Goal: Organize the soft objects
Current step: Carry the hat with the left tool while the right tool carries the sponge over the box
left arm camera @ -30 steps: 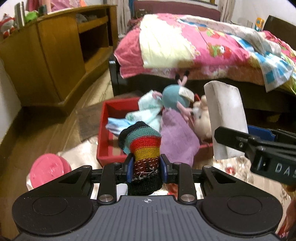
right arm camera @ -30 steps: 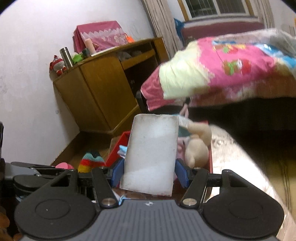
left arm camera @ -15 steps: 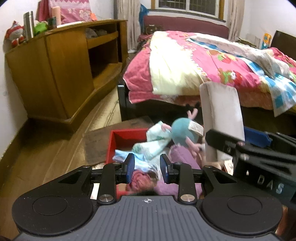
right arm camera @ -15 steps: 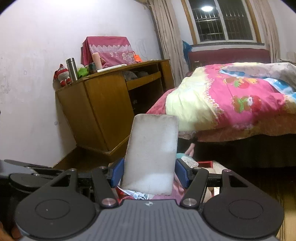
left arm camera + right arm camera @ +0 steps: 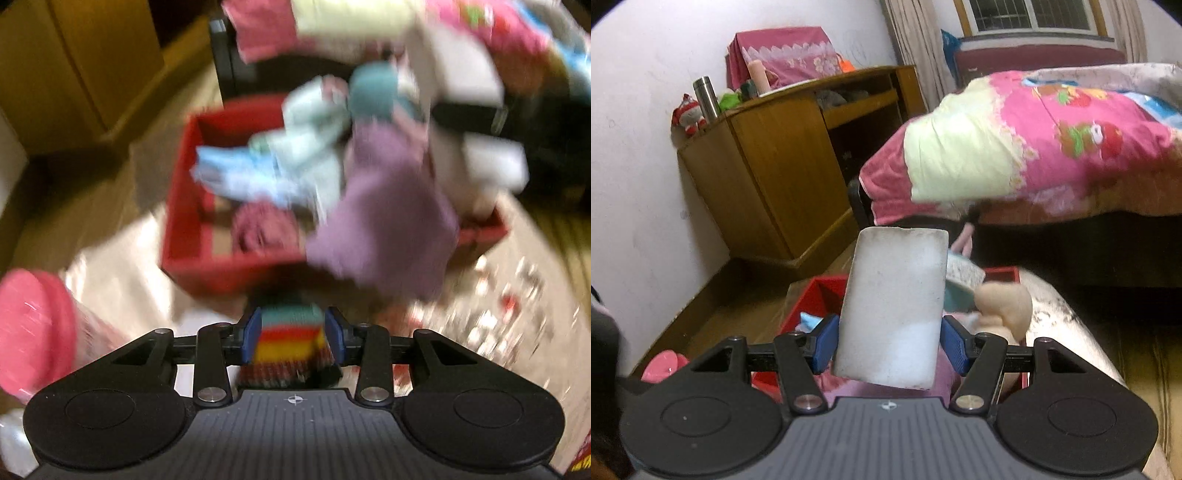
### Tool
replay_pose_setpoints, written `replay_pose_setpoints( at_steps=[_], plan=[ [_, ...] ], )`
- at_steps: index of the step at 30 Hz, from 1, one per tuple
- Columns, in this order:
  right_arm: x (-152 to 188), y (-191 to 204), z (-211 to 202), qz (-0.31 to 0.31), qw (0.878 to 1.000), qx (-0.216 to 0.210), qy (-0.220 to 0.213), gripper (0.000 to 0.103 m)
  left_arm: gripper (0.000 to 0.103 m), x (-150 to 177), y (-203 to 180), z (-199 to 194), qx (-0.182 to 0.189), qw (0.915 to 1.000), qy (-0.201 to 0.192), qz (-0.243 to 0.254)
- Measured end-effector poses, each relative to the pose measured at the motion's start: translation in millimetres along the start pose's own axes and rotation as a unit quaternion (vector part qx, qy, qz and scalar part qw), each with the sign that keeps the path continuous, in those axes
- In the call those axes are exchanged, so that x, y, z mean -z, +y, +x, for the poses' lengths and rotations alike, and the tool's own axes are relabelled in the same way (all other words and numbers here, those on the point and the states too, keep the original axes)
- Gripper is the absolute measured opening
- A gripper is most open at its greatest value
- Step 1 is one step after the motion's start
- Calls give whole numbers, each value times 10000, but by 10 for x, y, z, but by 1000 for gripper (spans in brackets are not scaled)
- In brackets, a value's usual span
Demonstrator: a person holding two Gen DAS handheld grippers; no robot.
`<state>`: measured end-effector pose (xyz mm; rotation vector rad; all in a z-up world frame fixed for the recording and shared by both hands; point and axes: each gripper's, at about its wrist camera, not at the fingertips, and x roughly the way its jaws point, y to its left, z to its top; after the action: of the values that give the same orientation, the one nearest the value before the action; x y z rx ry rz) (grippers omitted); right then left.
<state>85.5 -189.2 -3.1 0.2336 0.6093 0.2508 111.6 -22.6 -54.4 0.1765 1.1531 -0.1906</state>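
Sorting is partway done: the red bin [image 5: 184,206] on the worktop [image 5: 122,258] already holds soft cloths and toys. The left hand-held gripper [image 5: 293,338] has the striped sock [image 5: 288,336] between its blue pads, just in front of the bin, and its jaws are opening. The right hand-held gripper [image 5: 888,345] is clamped on a white sponge [image 5: 894,302] above the bin. Next, I think, the sponge must go down into a free spot.

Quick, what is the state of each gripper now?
Left gripper: jaws opening, striped sock between them.
Right gripper: closed on white sponge.
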Motion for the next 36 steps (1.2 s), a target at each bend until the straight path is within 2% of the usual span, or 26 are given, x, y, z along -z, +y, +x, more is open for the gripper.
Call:
replay_pose_setpoints(
  at_steps=[2, 4, 6, 13, 19, 22, 23, 25, 26, 27, 28, 29, 30, 31, 32, 33, 34, 35, 36],
  plan=[
    [26, 5, -10, 12, 10000, -34, 51, 31, 37, 44, -50, 186, -76, 9996, 254, 68],
    [50, 33, -25, -24, 9999, -76, 92, 31, 27, 87, -87, 329, -222, 9986, 411, 230],
    [58, 45, -41, -65, 9999, -94, 96, 31, 19, 112, -95, 329, -251, 9986, 368, 296],
    [27, 47, -109, -17, 9999, -169, 11, 31, 6, 13, 172, -127, 51, 9995, -215, -245],
    [-36, 112, -187, -22, 9996, -209, -208, 31, 5, -133, 368, -613, 318, 9932, -896, -667],
    [-57, 127, -201, -8, 9994, -235, -272, 31, 6, -190, 380, -712, 419, 9915, -1024, -678],
    [-58, 129, -198, -8, 9994, -235, -266, 31, 14, -174, 330, -681, 486, 9934, -901, -524],
    [-51, 112, -184, 5, 9994, -231, -253, 31, 37, -61, 220, -519, 517, 9960, -611, -406],
    [-41, 101, -170, -5, 9995, -217, -222, 31, 64, -34, 146, -366, 403, 9974, -452, -377],
    [-35, 93, -149, 6, 9997, -183, -190, 31, 76, -21, 67, -180, 262, 9989, -280, -279],
    [-28, 87, -136, 32, 9997, -173, -160, 31, 73, -10, -12, 14, 43, 9999, -111, -107],
    [-22, 83, -131, 56, 9997, -176, -137, 31, 65, 5, -61, 151, -199, 9998, 54, -29],
    [-14, 81, -136, 68, 9997, -197, -127, 31, 63, -2, -109, 286, -371, 9991, 202, 45],
    [-7, 85, -147, 42, 9997, -208, -132, 31, 60, -10, -118, 347, -362, 9991, 206, 81],
    [-4, 86, -158, 6, 9997, -203, -140, 31, 39, -20, -123, 398, -344, 9991, 228, 35],
    [-2, 83, -167, -22, 9997, -196, -145, 31, 28, -20, -111, 413, -245, 9993, 287, -73],
    [-4, 74, -173, -21, 9997, -196, -151, 31, 26, -26, -91, 385, -102, 9993, 300, -191],
    [-9, 65, -175, -6, 9997, -210, -154, 31, 16, -34, -75, 326, 8, 9994, 241, -260],
    [-10, 52, -177, 17, 9996, -224, -153, 31, 14, -45, -54, 244, 132, 9993, 157, -311]
  ],
)
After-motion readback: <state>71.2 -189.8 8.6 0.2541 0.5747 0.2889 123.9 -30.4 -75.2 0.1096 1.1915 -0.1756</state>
